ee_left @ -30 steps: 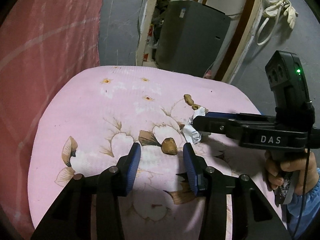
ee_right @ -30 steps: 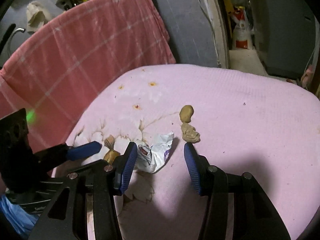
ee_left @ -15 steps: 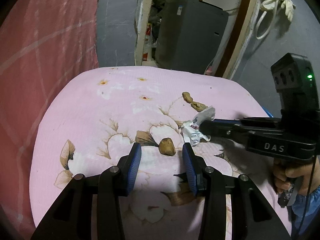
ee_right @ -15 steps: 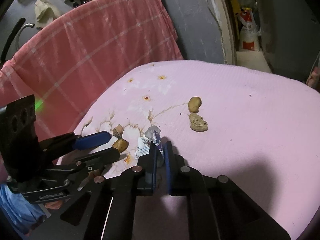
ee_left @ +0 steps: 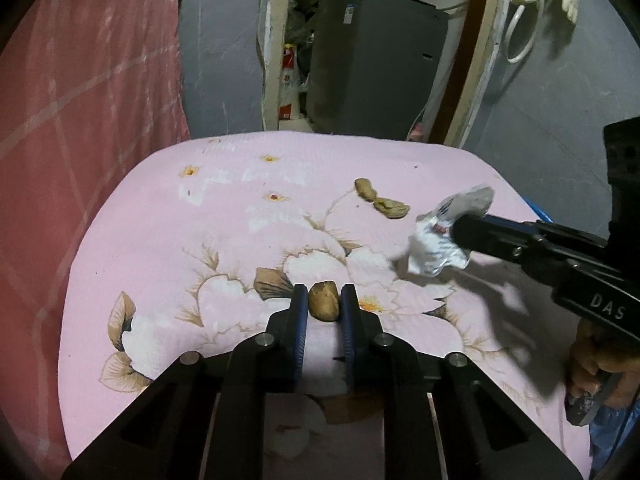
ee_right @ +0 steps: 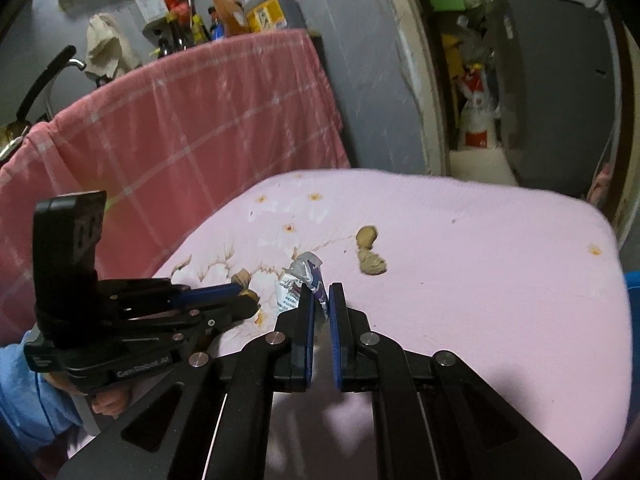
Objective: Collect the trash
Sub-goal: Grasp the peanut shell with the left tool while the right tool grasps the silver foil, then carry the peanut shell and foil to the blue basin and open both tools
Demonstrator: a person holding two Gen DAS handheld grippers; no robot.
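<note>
Left wrist view: the left gripper [ee_left: 324,304] has its blue-padded jaws drawn close together on a brown nut shell [ee_left: 323,306], which sits between the pads and touches both. The shell lies over the floral print of the pink cushion [ee_left: 168,240], near the middle of its near edge. The right gripper [ee_left: 460,228] enters from the right edge of the cushion, its jaws closed on a crumpled white wrapper [ee_left: 438,240]; the wrapper hangs off the fingertips and appears raised off the cushion, with its shadow on the fabric below. Two further brown shell pieces [ee_left: 382,202] lie touching each other toward the far right part of the cushion, apart from both grippers. A pink plaid cloth [ee_left: 80,120] hangs along the left edge of the cushion. A grey appliance [ee_left: 372,68] stands beyond the far edge. Right wrist view: the right gripper [ee_right: 320,296] shows its jaws nearly together, pinching the wrapper [ee_right: 298,280], whose free end stands above the fingertips. The left gripper [ee_right: 244,300] is at the left, near the left edge of the cushion [ee_right: 500,248], with its fingertips at a brown piece; the grip itself cannot be judged here. The two shell pieces [ee_right: 370,252] rest toward the middle of the cushion, beyond the right gripper. The plaid cloth [ee_right: 192,120] covers the backrest behind the left edge.
</note>
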